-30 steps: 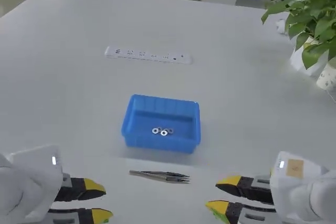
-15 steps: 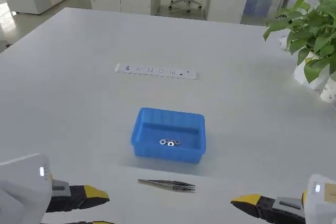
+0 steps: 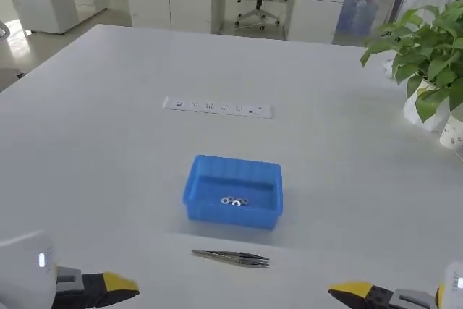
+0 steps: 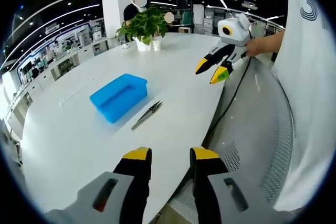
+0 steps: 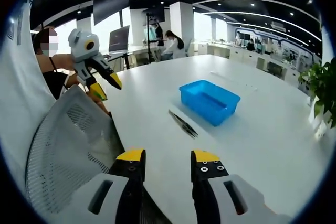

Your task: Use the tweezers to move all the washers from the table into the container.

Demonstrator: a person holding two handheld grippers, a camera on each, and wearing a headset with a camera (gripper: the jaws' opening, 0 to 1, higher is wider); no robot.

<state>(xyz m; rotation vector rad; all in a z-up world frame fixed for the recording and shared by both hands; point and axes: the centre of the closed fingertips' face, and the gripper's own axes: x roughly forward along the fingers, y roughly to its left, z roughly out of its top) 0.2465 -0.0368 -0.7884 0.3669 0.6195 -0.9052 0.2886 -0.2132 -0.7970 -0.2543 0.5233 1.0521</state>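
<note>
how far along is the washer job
Done: a few washers lie together inside the blue container. In hand: nothing; the tweezers lie on the table just in front of the container, and the left gripper and right gripper are both open and empty. Left: probably nothing, since the only washers I can make out are those in the container.

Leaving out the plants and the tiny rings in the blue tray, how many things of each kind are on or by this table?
Blue container: 1
Tweezers: 1
Power strip: 1
Hand-held grippers: 2 (left gripper, right gripper)
Total: 5
</note>
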